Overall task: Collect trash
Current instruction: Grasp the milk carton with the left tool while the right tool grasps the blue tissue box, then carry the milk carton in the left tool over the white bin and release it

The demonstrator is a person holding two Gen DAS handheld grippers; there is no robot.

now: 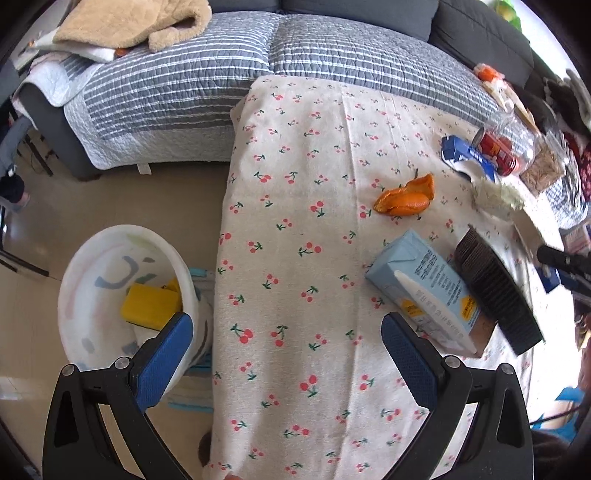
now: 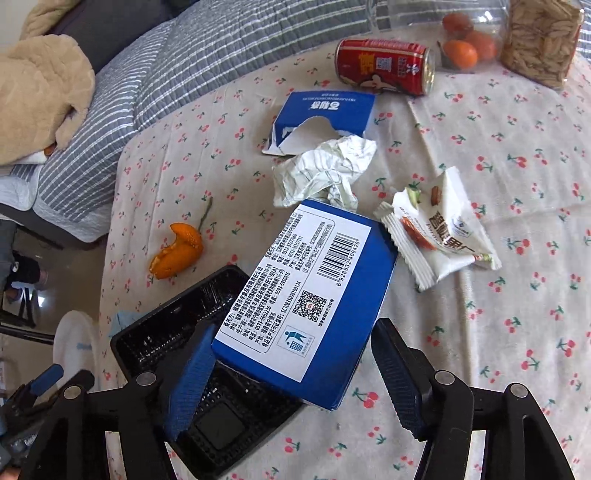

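My left gripper (image 1: 286, 343) is open and holds nothing, hovering over the near end of the cherry-print table (image 1: 295, 184). To its left on the floor stands a white bin (image 1: 92, 295) with a yellow packet (image 1: 151, 306) inside. A light blue carton (image 1: 424, 291) lies just past its right finger, beside a black plastic tray (image 1: 495, 288). My right gripper (image 2: 291, 373) is open, with a blue box (image 2: 306, 302) lying between its fingers on top of the black tray (image 2: 166, 332). An orange peel (image 2: 177, 251), crumpled paper (image 2: 325, 170), a snack wrapper (image 2: 439, 232), a torn blue box (image 2: 325, 114) and a red can (image 2: 384, 66) lie on the cloth.
A clear jar with oranges (image 2: 465, 48) and a pack of seeds (image 2: 539, 40) stand at the table's far end. A sofa with a striped grey quilt (image 1: 258, 66) and a beige blanket (image 1: 129, 22) runs behind the table. Bare floor (image 1: 110, 199) lies left of the table around the bin.
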